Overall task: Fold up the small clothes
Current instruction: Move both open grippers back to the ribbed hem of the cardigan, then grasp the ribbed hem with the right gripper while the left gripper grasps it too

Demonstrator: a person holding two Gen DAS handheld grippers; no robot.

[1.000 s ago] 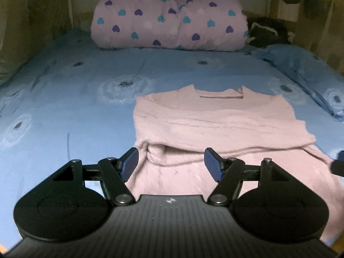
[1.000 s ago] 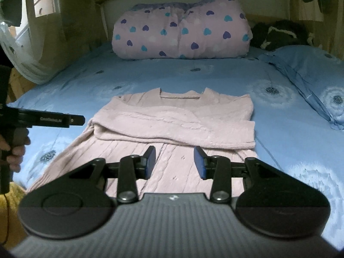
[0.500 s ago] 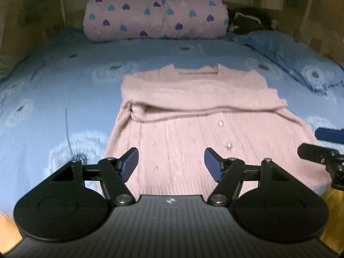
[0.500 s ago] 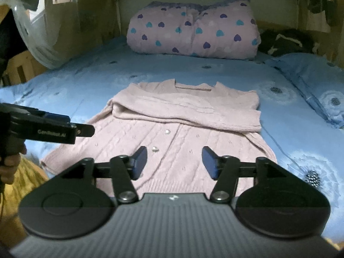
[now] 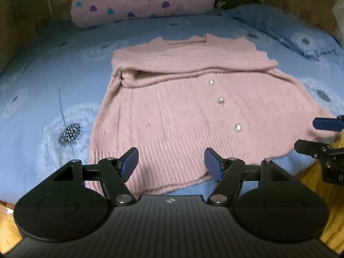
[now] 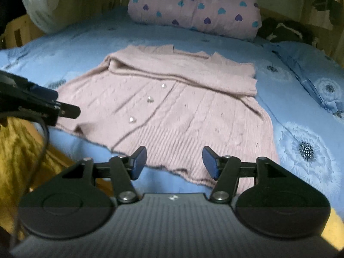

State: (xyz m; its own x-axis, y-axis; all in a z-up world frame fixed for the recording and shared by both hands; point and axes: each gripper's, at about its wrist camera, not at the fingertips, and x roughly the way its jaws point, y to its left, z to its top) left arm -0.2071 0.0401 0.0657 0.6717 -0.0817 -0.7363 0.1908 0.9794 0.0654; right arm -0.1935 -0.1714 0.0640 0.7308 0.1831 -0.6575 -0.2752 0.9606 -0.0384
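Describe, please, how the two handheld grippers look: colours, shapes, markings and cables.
Both are alike. The left gripper and the right gripper have matte black bodies with a ribbed central plate bearing a small white mark, two rounded black lobes, black linkage arms with silver pivot pins, and dark blue pads on the jaws. In the right wrist view, a black cable hangs beneath the left gripper. No hand or sleeve is visible.
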